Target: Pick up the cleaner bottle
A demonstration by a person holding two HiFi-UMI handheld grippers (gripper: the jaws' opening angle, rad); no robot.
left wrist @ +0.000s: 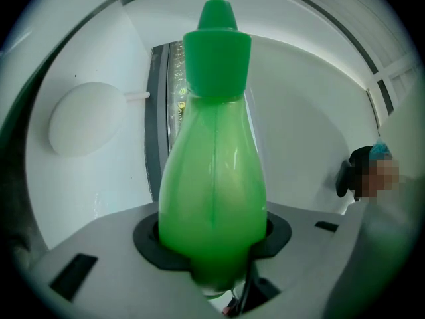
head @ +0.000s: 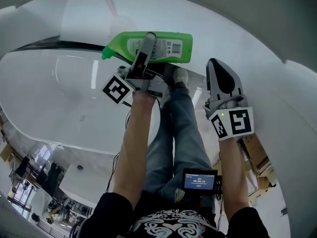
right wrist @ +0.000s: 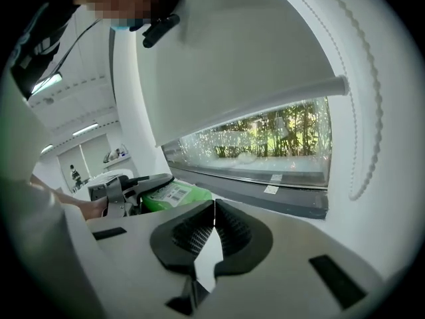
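The green cleaner bottle (head: 168,47) lies sideways in the air in the head view, cap pointing left, label facing up. My left gripper (head: 147,42) is shut on its body, one finger across the top of the label. In the left gripper view the bottle (left wrist: 212,171) fills the gap between the jaws, its green cap (left wrist: 217,35) pointing away. My right gripper (head: 219,68) hangs to the right of the bottle, apart from it, jaws shut and empty. Its pads meet in the right gripper view (right wrist: 212,226), where the bottle (right wrist: 174,195) and left gripper (right wrist: 126,188) show at left.
A glossy white counter (head: 64,93) spreads at the left below the bottle. The person's legs in jeans (head: 173,133) stand beneath the grippers. A window with a half-lowered white blind (right wrist: 265,138) is ahead. Cardboard boxes (head: 257,157) sit on the floor at right.
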